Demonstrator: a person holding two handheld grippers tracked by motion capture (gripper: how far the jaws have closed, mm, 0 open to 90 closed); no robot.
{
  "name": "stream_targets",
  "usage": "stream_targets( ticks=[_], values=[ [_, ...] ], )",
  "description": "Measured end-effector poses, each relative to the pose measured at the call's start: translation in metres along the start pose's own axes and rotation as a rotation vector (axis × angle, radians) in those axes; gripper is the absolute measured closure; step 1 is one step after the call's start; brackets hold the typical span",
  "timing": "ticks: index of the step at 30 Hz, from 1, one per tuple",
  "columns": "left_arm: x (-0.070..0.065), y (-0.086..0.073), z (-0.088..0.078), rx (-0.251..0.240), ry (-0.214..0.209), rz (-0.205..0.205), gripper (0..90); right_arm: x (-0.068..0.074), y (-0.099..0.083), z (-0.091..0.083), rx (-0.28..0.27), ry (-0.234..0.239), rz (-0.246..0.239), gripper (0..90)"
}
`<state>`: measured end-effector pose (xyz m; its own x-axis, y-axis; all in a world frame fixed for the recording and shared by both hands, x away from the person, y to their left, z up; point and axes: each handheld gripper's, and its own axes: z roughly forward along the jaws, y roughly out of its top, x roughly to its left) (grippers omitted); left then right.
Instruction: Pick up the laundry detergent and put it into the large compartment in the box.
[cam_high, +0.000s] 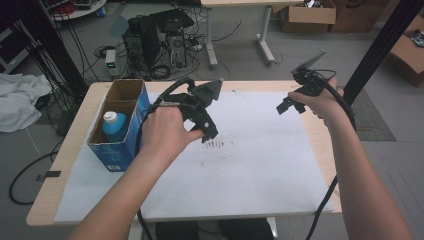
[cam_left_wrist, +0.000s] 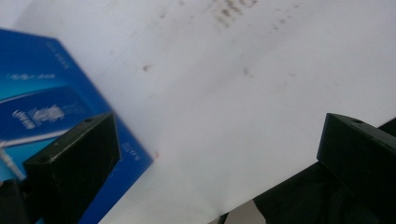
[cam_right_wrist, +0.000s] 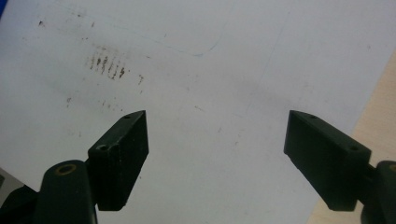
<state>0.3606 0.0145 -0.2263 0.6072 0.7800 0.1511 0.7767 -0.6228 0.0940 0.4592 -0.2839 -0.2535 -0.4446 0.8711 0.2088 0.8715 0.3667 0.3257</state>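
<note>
An open blue carton (cam_high: 117, 150) stands at the left of the table, and inside it is a blue bottle with a white cap (cam_high: 114, 125). Just right of the carton, my left gripper (cam_high: 210, 120) hovers over the white paper sheet (cam_high: 260, 160). In the left gripper view its jaws (cam_left_wrist: 217, 123) are wide open and empty, with the carton's printed side (cam_left_wrist: 42, 112) behind the left jaw. My right gripper (cam_high: 292, 100) is held above the sheet's far right part. Its jaws (cam_right_wrist: 217, 116) are also open, with bare paper between them.
Dark smudges (cam_high: 216, 145) mark the middle of the sheet. The wooden table edge (cam_high: 50, 200) frames the paper. Beyond the table are a computer tower (cam_high: 165, 40), cables, cardboard boxes (cam_high: 307, 15) and a second table's legs. A black post (cam_high: 375, 55) rises at the right.
</note>
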Motion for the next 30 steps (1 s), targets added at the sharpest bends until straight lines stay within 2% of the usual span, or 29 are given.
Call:
stream_targets(
  ticks=[3,4,8,11,30],
  values=[
    [-0.014,0.003,0.003,-0.005,0.001,0.034,0.1,-0.001,-0.001,-0.001,0.001,-0.002,0.001,22.1],
    [-0.014,0.003,0.003,-0.005,0.001,0.034,0.1,-0.001,-0.001,-0.001,0.001,-0.002,0.001,22.1],
    [-0.025,0.005,0.006,-0.006,0.001,0.075,0.1,0.0,-0.002,-0.001,0.002,-0.003,0.0,22.0],
    [-0.029,0.006,0.008,-0.002,-0.007,0.083,0.1,0.0,-0.001,-0.001,0.001,-0.004,-0.002,22.0],
    [-0.027,0.004,0.01,0.004,-0.018,0.076,0.1,0.002,-0.002,0.0,0.008,-0.006,-0.003,22.0]
  ],
)
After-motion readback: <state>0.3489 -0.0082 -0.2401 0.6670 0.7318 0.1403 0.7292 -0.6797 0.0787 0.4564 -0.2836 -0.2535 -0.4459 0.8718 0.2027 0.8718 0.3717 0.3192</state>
